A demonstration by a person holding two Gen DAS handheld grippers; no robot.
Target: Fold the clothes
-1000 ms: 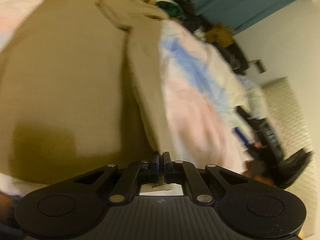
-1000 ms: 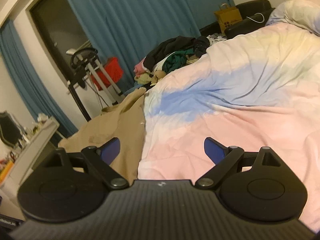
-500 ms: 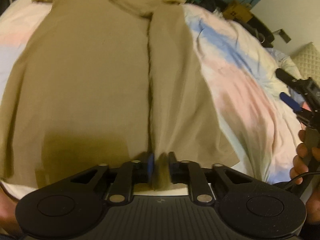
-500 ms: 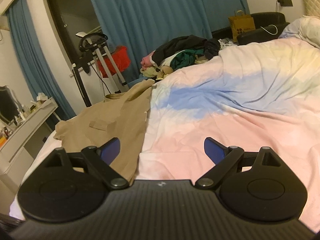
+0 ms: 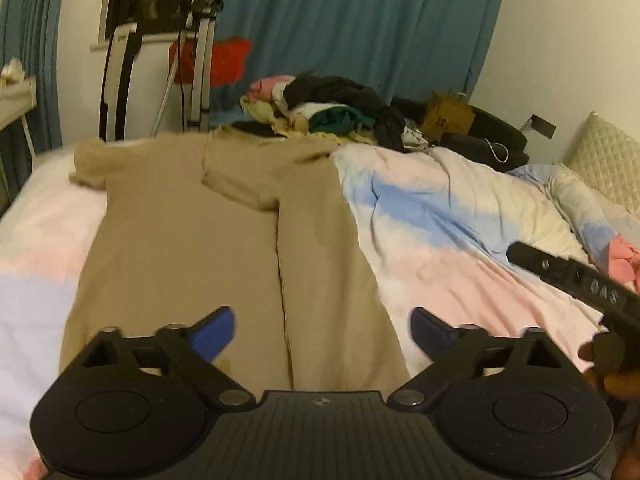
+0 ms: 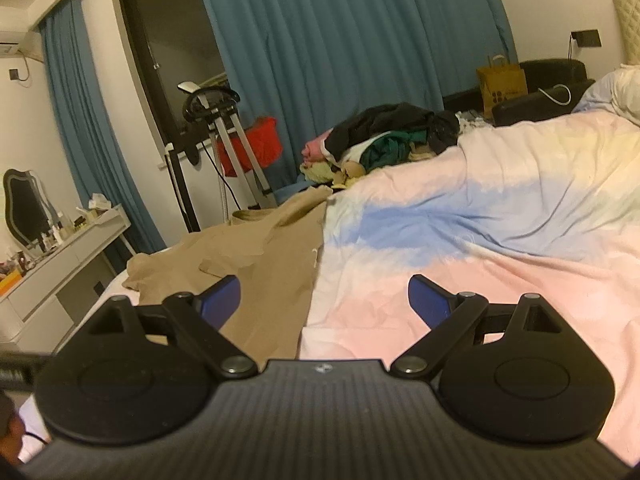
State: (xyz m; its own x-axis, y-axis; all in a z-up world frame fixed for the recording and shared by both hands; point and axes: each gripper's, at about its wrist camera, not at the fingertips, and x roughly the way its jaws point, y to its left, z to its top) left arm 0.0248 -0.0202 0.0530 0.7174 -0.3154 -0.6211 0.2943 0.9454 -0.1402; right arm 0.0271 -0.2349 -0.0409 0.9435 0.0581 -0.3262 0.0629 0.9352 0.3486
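Note:
A tan shirt (image 5: 192,240) lies flat on the bed, its right side folded over toward the middle, with the fold edge running down its length. It also shows in the right wrist view (image 6: 264,272), left of centre. My left gripper (image 5: 322,330) is open and empty, raised above the shirt's near hem. My right gripper (image 6: 324,300) is open and empty, above the shirt's right edge and the bedspread. Part of the right gripper shows at the right of the left wrist view (image 5: 576,280).
The bed has a pastel pink, blue and yellow cover (image 5: 460,232). A pile of mixed clothes (image 5: 328,108) sits at the far end. A white dresser (image 6: 60,256) stands left of the bed; an exercise machine (image 6: 216,140) and blue curtains (image 6: 340,48) are behind.
My left gripper was shut on the shirt's folded edge, laid it down, then opened and lifted back. The right gripper stayed open and shifted slightly.

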